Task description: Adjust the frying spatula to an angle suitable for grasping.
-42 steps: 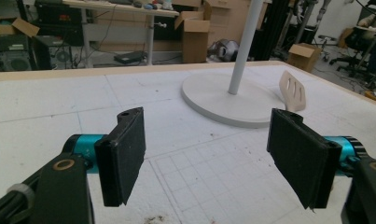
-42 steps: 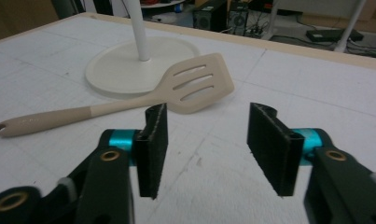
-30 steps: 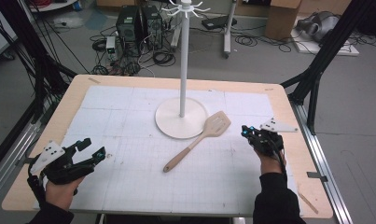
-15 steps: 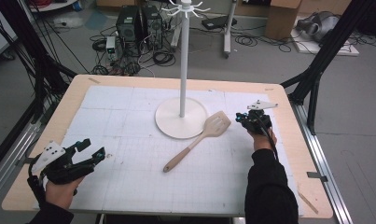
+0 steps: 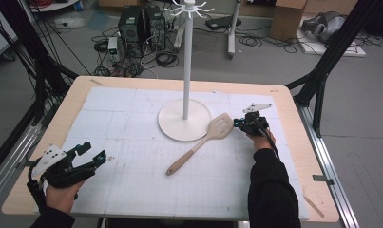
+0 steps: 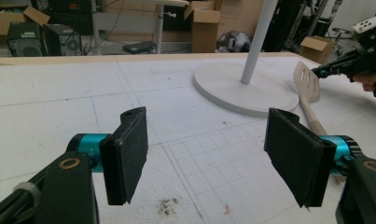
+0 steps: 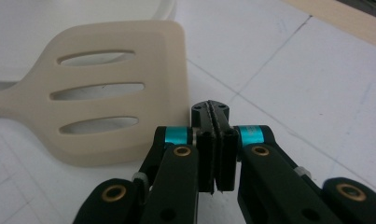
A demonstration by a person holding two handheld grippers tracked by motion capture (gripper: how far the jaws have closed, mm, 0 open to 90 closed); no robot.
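Spatula work is the step in hand: a pale beige slotted spatula (image 5: 198,145) of wood or plastic lies flat on the white gridded desk (image 5: 132,190), its blade resting against the rim of the round white base of the tall white hook stand (image 5: 185,120), its handle running away from that base toward the person.

The right claw (image 5: 237,124) sits just beside the blade's outer edge, on the side away from the stand, clenched on nothing; in the right gripper view its pads meet with only a thin seam between them. To do this well, I judge it should part first, then take the blade edge or slide down to the neck, where the grip would twist less.

The right forearm reaches forward in a dark sleeve, wrist low and level, claw pointing toward the stand. The left claw (image 5: 91,153) rests well apart from the stand, released, jaws wide, aimed across the desk.
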